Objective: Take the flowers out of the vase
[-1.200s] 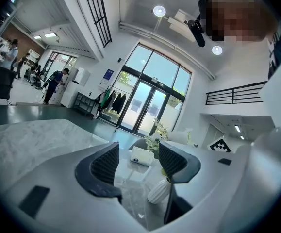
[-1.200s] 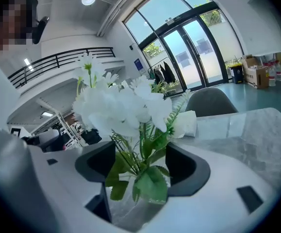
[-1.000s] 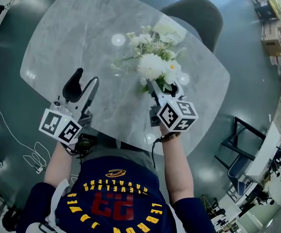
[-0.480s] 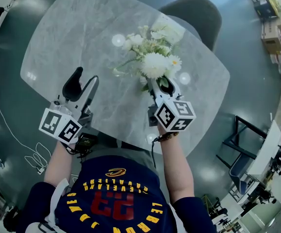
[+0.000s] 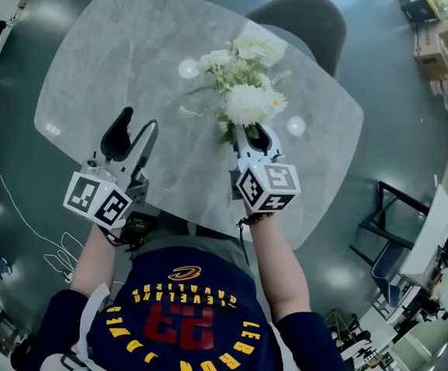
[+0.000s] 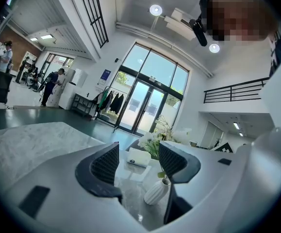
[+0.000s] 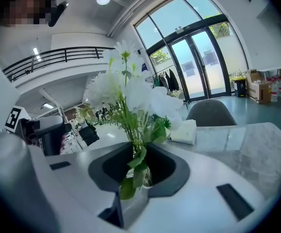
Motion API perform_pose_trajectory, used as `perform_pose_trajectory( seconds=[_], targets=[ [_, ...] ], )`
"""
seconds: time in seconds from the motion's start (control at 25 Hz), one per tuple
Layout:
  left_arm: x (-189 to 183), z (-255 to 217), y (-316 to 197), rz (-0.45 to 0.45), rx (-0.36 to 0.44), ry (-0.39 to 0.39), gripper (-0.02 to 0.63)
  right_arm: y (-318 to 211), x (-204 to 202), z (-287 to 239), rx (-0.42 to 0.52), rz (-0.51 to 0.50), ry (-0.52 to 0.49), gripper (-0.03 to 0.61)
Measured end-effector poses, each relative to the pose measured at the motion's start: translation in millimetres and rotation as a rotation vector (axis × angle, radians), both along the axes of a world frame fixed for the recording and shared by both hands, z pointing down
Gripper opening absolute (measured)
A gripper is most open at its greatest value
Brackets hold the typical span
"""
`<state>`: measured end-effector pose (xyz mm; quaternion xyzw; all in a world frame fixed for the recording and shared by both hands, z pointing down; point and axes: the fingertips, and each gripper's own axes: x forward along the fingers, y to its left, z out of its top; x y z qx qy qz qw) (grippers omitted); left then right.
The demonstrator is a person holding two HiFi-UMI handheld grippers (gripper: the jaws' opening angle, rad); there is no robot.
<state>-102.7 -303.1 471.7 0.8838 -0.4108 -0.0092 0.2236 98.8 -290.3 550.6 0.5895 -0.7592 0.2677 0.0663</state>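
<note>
Grey marble desk below me, white flowers on it in the ribbed vase, my right claw just closing, clamped on their stems, my left claw gaping, empty, well apart.

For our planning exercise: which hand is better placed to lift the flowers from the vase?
Right: the right tongs have just been closing on the flower stems; the left tongs stand open, away from them.
</note>
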Motion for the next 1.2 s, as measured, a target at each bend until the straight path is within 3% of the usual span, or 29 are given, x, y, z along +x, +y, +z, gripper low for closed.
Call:
perform_pose_trajectory(
  seconds=[0.52, 1.2],
  targets=[
    [9, -11, 17, 0.012, 0.017, -0.006, 0.258, 4, 13, -29, 0.091, 0.058, -0.046, 0.057],
    [20, -37, 24, 0.047, 0.047, 0.017, 0.258, 10, 45, -89, 0.220, 0.171, -0.218, 0.051]
  ],
)
